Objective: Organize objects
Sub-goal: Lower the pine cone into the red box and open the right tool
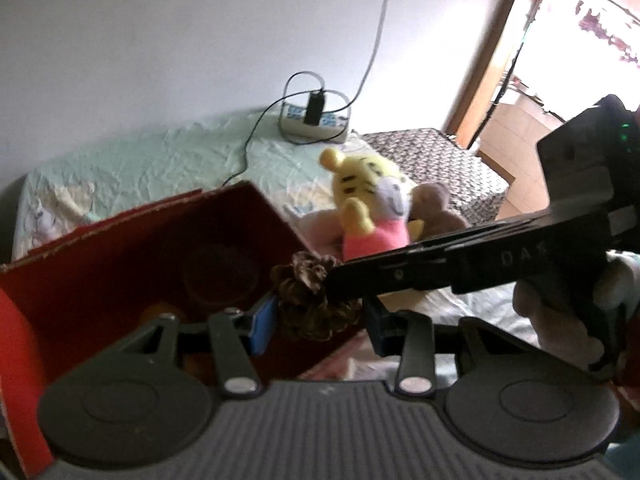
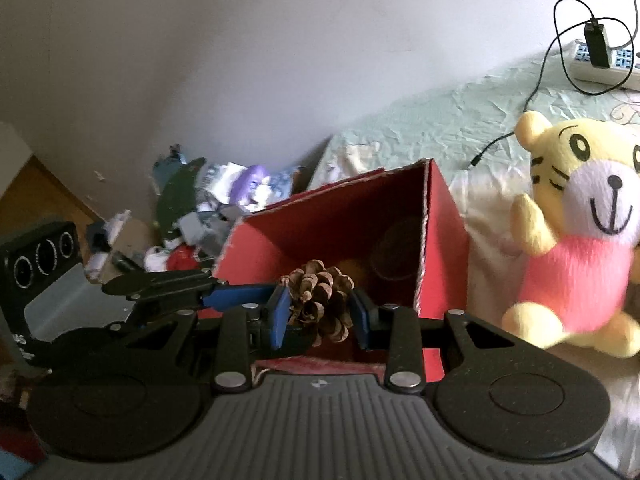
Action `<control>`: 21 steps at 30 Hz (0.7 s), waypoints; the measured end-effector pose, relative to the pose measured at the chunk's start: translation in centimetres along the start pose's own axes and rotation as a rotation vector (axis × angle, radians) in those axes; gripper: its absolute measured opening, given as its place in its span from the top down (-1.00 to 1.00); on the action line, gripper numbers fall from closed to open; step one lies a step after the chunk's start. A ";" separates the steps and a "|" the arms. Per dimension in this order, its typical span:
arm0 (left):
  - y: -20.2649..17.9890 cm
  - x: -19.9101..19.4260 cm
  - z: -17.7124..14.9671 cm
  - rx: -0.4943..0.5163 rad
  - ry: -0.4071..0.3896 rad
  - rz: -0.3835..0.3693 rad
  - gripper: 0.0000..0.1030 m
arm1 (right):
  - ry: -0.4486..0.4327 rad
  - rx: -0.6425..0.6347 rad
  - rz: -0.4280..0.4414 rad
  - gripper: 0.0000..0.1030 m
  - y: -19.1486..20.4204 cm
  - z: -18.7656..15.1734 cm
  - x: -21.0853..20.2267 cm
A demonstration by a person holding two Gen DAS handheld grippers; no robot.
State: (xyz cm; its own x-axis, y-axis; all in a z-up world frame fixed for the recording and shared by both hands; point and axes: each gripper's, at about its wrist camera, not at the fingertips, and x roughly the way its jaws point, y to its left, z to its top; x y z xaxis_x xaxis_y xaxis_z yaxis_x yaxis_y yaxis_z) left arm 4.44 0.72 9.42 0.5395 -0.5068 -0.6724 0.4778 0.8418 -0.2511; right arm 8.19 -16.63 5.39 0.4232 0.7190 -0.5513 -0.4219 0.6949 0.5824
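Ok so the pinecone [image 2: 320, 304] is up in the air right at the open mouth of the red cardboard box [image 2: 340, 224], bottom centre of both views. It's not down inside the box, it hangs just in front of the near edge.

The right tool [image 2: 320, 316] has it pinched: in its own view both blue pads [image 2: 280, 316] press on the cone, one on each side, scales sticking out above them.

The left tool [image 1: 320, 328] comes in from the left edge of the right wrist view, with one blue finger reaching up to the cone's left side. In its own view the cone sits between its pads, and the left pad looks like it touches. The right pad is dark and blurry, so I honestly can't tell if that one is clamped or just closing around it. In that same view the right tool's black fingers cross in from the right edge and end at the cone's top.

The box is tipped, opening toward the cameras, with something orange and a dark round thing inside, too dim to name.

A yellow plush tiger [image 2: 580, 208] in a pink shirt sits just right of the box on the bed [image 2: 440, 128]. A power strip [image 2: 600, 64] lies by the wall, upper right. A pile of clutter [image 2: 224, 200] is on the floor, left of the box.
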 end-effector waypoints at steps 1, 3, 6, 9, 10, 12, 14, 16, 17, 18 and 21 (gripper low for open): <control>0.5 0.7 0.0 -0.014 0.012 -0.002 0.19 | 0.004 -0.002 -0.016 0.30 -0.1 0.1 0.3; 1.2 1.8 -0.1 -0.036 0.030 -0.006 0.19 | 0.010 -0.008 -0.052 0.30 -0.1 0.1 0.9; 2.1 3.0 -0.4 -0.067 0.059 -0.010 0.19 | 0.028 -0.033 -0.112 0.30 0.1 0.1 1.9; 2.7 4.3 -0.7 -0.089 0.087 -0.011 0.17 | 0.050 -0.061 -0.157 0.30 0.2 -0.1 2.6; 2.8 4.5 -0.8 -0.097 0.096 -0.012 0.17 | 0.056 -0.071 -0.168 0.30 0.2 -0.1 2.8; 3.1 4.9 -0.9 -0.108 0.108 -0.014 0.17 | 0.066 -0.079 -0.186 0.29 0.2 -0.2 3.2; 3.4 5.3 -1.1 -0.117 0.123 -0.013 0.16 | 0.076 -0.067 -0.197 0.28 0.0 -0.3 3.6; 3.5 5.5 -1.2 -0.123 0.130 -0.015 0.16 | 0.070 -0.077 -0.205 0.28 0.2 -0.4 3.5; 3.5 5.6 -1.2 -0.123 0.132 -0.015 0.16 | 0.069 -0.081 -0.209 0.28 0.3 -0.5 3.5; 3.5 5.7 -1.2 -0.123 0.134 -0.012 0.16 | 0.068 -0.088 -0.214 0.29 0.4 -0.5 3.5; 3.6 6.2 -1.3 -0.127 0.149 -0.009 0.16 | 0.058 -0.107 -0.235 0.31 0.6 -0.6 3.6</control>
State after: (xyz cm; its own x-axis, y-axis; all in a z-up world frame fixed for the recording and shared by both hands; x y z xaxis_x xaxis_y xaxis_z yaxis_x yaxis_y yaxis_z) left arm 8.59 0.87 3.49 0.4226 -0.4889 -0.7631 0.3853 0.8591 -0.3370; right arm 8.97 -13.63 3.42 0.4744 0.5355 -0.6987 -0.4013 0.8380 0.3698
